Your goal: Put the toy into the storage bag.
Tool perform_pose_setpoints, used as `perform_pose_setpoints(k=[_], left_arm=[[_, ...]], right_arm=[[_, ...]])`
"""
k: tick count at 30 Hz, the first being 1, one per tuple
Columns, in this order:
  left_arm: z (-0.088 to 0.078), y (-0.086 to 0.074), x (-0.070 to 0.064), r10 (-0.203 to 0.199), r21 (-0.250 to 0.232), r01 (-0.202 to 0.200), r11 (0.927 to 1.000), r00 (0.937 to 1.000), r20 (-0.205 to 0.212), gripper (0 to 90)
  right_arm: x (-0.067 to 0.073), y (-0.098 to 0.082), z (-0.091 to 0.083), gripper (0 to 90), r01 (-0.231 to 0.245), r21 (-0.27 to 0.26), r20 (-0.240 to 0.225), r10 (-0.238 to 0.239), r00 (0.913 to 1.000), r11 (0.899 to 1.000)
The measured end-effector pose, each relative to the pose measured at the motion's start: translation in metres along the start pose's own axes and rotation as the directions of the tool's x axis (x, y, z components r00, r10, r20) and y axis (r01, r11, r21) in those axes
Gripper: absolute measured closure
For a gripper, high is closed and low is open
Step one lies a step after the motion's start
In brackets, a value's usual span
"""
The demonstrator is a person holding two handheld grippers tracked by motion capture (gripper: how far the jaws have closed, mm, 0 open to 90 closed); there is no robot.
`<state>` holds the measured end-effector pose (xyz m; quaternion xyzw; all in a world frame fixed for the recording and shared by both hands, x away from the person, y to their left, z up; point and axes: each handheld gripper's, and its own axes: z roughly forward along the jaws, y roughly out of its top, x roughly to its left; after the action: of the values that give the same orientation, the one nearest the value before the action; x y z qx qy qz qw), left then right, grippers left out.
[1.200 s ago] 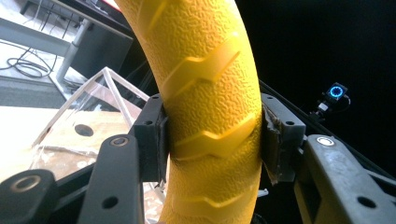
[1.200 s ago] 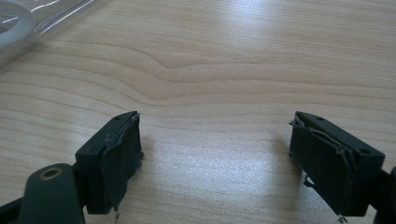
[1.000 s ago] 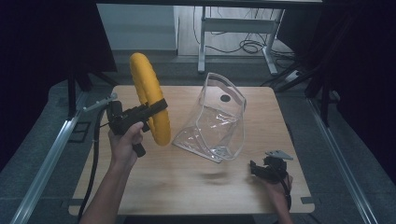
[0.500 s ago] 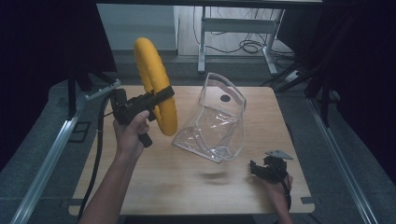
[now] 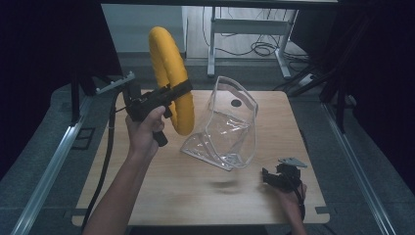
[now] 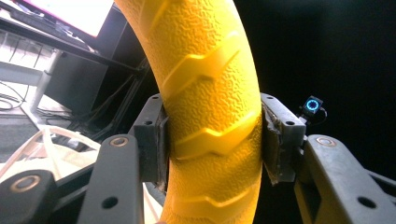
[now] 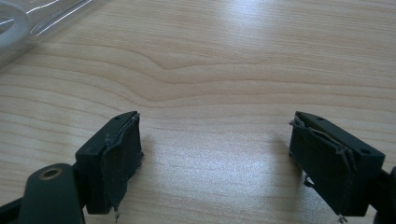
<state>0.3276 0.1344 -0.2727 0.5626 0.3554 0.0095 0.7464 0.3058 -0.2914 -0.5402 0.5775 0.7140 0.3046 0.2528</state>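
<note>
One yellow ring [image 5: 171, 81], pebble-textured with chevron ridges, is held upright above the table [image 5: 195, 196], clamped by the left gripper [image 5: 169, 95]. Right gripper [image 7: 215, 158] rests wide open, empty.

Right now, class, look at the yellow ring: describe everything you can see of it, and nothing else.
The yellow ring is a thick hoop, apparently of rubber or plastic, with a pebbled skin and raised chevron ridges in the left gripper view. It stands on edge in the air above the wooden table's left half, touching neither the table nor the clear plastic package to its right. The left gripper clamps its band from both sides, pads pressed against it.
</note>
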Motion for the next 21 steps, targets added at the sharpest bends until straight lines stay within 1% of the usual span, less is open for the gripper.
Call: perform_pose_setpoints(k=[3,5,7,8,11,12,13,14,17,21], left_arm=[[0.01,0.002,-0.004,0.001,0.0,-0.001,1.0,0.9999,0.011,50.3],[0.011,0.002,-0.005,0.004,0.002,-0.004,1.0,0.9999,0.014,50.3],[0.02,0.003,-0.009,0.009,0.01,-0.01,0.9999,0.9997,0.023,50.3],[0.02,0.003,-0.009,0.009,0.01,-0.01,0.9999,0.9997,0.023,50.3],[0.028,0.004,-0.014,0.006,0.017,-0.007,0.9998,0.9992,0.039,50.3],[0.031,0.004,-0.016,0.007,0.02,-0.008,0.9998,0.9989,0.046,50.3],[0.037,0.005,-0.02,0.016,0.027,-0.017,0.9995,0.9983,0.057,50.2],[0.037,0.005,-0.02,0.016,0.027,-0.017,0.9995,0.9983,0.057,50.3],[0.045,0.005,-0.027,0.025,0.031,-0.027,0.9992,0.9974,0.068,50.3],[0.06,0.004,-0.034,0.02,0.048,-0.024,0.9986,0.9956,0.092,50.3]], right_arm=[[0.0,0.0,0.0,16.5,-0.003,0.001,-0.001,0.003,1.0,1.0],[0.0,0.0,0.0,16.5,-0.003,0.001,0.0,0.003,1.0,1.0],[0.0,0.0,0.0,16.5,-0.006,0.001,0.001,0.006,1.0,1.0],[0.0,0.0,0.0,16.5,-0.006,0.001,0.001,0.006,1.0,1.0],[0.0,0.0,0.0,16.5,-0.008,0.0,0.002,0.008,1.0,1.0],[0.0,0.0,0.0,16.5,-0.005,-0.001,0.003,0.005,1.0,1.0],[0.0,0.0,0.0,16.5,-0.008,-0.001,0.004,0.008,1.0,1.0],[0.0,0.0,0.0,16.5,-0.008,-0.001,0.004,0.008,1.0,1.0],[0.0,0.0,0.0,16.5,-0.007,-0.001,0.005,0.007,1.0,1.0],[0.0,0.0,0.0,16.5,-0.007,-0.001,0.004,0.007,1.0,1.0]])
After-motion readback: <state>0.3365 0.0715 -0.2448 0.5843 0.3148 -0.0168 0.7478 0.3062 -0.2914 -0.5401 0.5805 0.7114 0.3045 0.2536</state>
